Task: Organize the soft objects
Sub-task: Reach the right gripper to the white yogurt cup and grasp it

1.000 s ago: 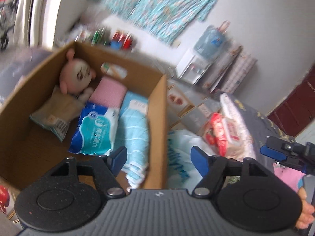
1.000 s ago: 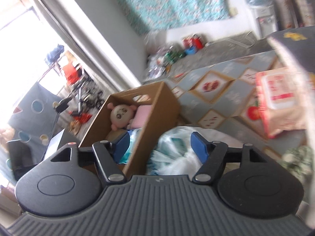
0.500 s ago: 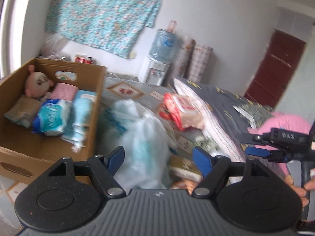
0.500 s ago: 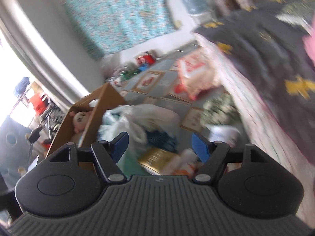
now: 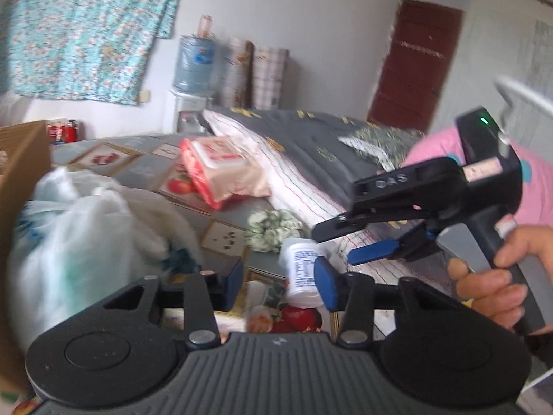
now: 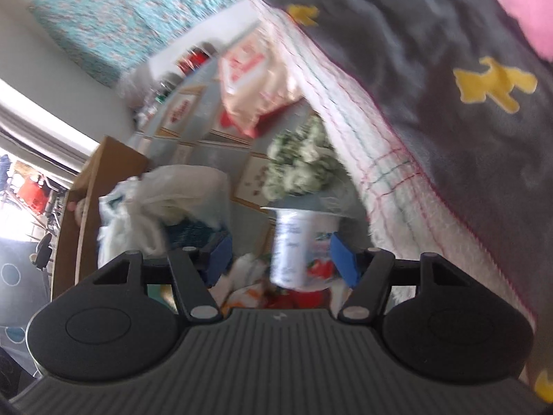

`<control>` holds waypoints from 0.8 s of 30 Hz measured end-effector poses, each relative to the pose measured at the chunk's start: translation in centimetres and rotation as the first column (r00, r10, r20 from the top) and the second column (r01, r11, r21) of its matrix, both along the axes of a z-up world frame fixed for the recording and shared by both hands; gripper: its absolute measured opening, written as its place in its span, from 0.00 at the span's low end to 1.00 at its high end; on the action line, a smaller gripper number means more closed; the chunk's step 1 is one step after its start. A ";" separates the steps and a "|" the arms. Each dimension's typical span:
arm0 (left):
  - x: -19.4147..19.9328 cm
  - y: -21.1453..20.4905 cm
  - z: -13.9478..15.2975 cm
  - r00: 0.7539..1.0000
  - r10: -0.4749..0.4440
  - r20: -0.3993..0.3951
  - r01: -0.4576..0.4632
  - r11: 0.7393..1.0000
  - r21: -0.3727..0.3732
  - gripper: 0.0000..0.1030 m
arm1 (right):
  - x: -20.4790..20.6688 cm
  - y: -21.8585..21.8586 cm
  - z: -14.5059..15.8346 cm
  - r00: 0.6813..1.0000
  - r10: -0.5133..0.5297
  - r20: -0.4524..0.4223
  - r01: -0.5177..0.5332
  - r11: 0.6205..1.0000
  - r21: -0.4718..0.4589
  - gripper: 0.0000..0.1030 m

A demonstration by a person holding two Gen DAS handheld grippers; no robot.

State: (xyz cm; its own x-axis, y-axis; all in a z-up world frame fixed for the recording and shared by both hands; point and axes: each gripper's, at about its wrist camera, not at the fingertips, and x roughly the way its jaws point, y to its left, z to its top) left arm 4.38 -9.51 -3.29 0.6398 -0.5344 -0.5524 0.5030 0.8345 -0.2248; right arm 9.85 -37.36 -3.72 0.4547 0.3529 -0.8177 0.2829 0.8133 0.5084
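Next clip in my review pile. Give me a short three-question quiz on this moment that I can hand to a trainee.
1. True or false: the right hand-held gripper is aimed at a plush doll.
2. What lies just beyond the white cup in the right wrist view? A) a shoe B) a green-and-white floral bundle C) a book
3. What colour are the shapes on the grey blanket?

Key: 1 false; 2 B; 3 yellow.
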 end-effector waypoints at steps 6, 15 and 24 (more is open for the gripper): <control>2.5 -2.6 -2.2 0.996 -0.058 -0.067 0.060 0.998 0.033 0.37 | 3.0 -0.4 -3.0 0.997 0.015 -0.080 -0.014 1.000 0.021 0.57; 5.1 -5.6 -4.2 0.980 -0.100 -0.172 0.110 0.993 0.050 0.37 | 4.1 -0.3 -4.8 0.997 0.034 -0.067 -0.028 0.996 0.079 0.49; 5.9 -6.6 -4.7 0.978 -0.084 -0.191 0.101 0.992 0.078 0.41 | 2.7 0.4 -3.2 0.994 0.098 0.055 -0.098 0.995 -0.004 0.48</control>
